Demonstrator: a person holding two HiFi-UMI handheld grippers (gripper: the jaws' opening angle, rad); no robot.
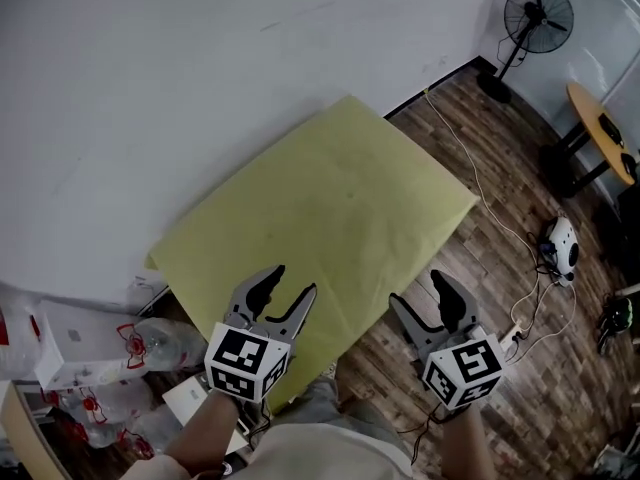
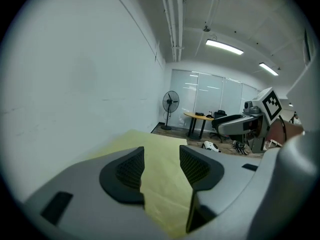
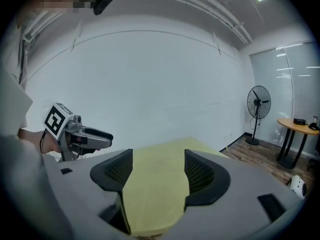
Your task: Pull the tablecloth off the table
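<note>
A yellow tablecloth point(image 1: 330, 208) lies flat over a table set against the white wall. My left gripper point(image 1: 290, 281) hovers over the cloth's near edge with its jaws open and nothing between them. My right gripper point(image 1: 420, 290) is at the cloth's near right edge, partly over the floor, also open and empty. In the left gripper view the cloth point(image 2: 160, 189) shows through the gap of the left gripper point(image 2: 161, 164). In the right gripper view the cloth point(image 3: 155, 194) runs away under the open right gripper point(image 3: 158, 166), with the left gripper point(image 3: 95, 136) off to the left.
A standing fan point(image 1: 538, 18) and a round wooden table point(image 1: 600, 133) are at the far right. A white cable point(image 1: 480, 183) and a white device point(image 1: 562, 243) lie on the wood floor. White boxes and plastic bottles point(image 1: 90, 353) crowd the near left.
</note>
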